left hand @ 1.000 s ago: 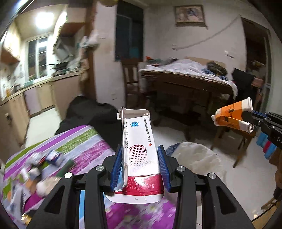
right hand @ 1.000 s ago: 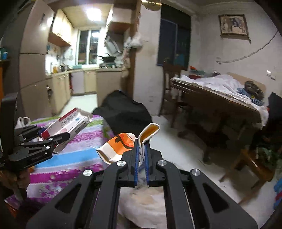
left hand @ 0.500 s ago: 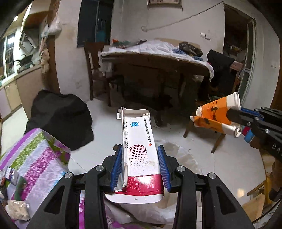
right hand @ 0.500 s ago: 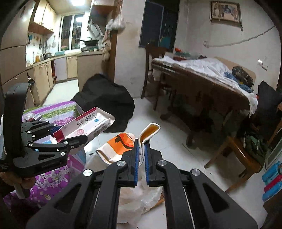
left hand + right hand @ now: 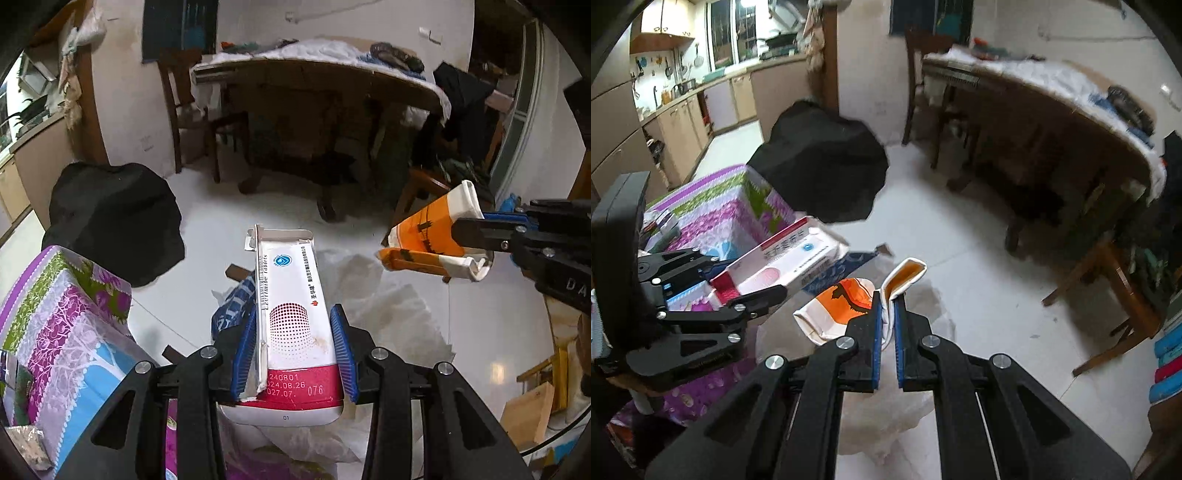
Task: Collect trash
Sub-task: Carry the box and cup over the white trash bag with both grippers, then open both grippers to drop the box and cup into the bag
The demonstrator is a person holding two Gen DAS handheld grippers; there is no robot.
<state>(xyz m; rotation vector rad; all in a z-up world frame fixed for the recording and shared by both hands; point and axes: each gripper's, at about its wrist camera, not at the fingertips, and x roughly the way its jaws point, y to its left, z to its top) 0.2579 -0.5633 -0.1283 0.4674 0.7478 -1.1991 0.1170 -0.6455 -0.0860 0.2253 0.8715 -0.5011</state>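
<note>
My left gripper (image 5: 293,325) is shut on a white and red tablet box (image 5: 291,306), open at its far end, held over a white plastic bag (image 5: 388,314) on the floor. My right gripper (image 5: 887,306) is shut on crushed orange and white paper cups (image 5: 846,302), also above the bag (image 5: 886,417). In the left wrist view the cups (image 5: 432,236) and right gripper (image 5: 480,229) sit to the right. In the right wrist view the left gripper (image 5: 753,291) holds the box (image 5: 783,262) at left.
A table with a purple, green and blue patterned cloth (image 5: 66,325) holds small litter at left. A black bag (image 5: 114,221) lies on the white floor. A large wooden table (image 5: 325,96), chairs (image 5: 1108,288) and kitchen cabinets (image 5: 694,110) stand behind.
Both grippers have swung away from the patterned table and tipped downward, carrying the box and the cups over the white bag on the floor. Both grips stay the same.
</note>
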